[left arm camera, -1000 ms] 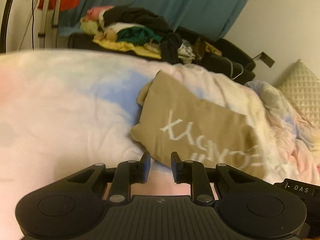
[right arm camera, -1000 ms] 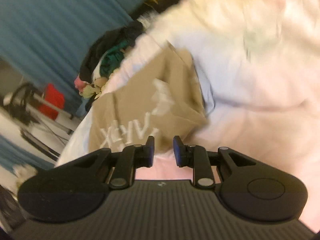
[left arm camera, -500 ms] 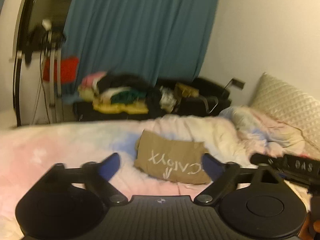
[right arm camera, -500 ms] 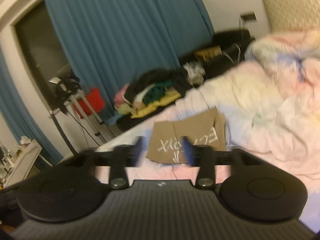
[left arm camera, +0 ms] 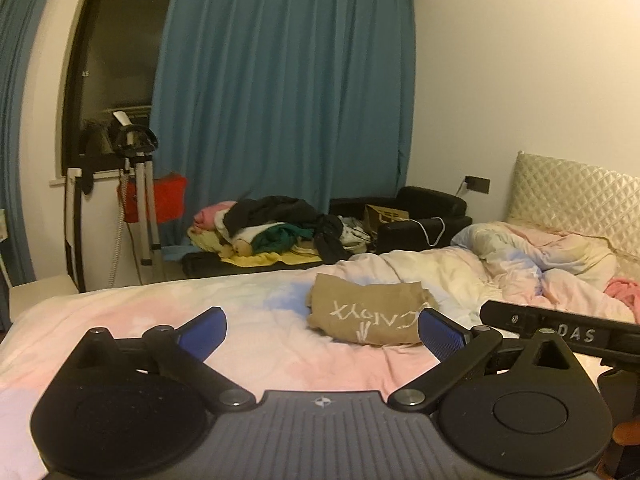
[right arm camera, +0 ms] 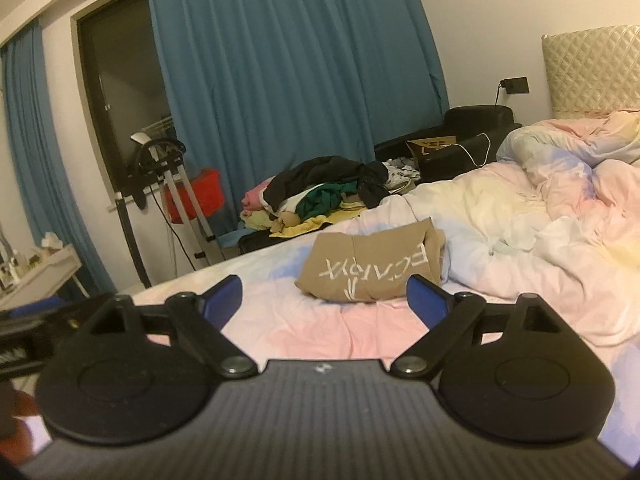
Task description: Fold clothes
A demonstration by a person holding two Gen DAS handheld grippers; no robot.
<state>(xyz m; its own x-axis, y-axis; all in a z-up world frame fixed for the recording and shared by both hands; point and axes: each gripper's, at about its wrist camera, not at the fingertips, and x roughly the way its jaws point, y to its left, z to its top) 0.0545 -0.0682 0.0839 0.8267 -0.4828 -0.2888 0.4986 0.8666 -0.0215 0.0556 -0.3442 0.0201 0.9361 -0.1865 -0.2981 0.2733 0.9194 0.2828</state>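
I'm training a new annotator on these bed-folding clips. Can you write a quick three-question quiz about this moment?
1. True or false: the tan shirt is clamped in the left gripper.
2. The shirt lies on: A) the pastel duvet, B) the black sofa, C) the clothes pile.
3. Fill in: the right gripper has its jaws ____.

Key
1. False: the shirt lies folded on the bed, beyond both grippers and touching neither.
2. A.
3. Open, spread wide with nothing between them.
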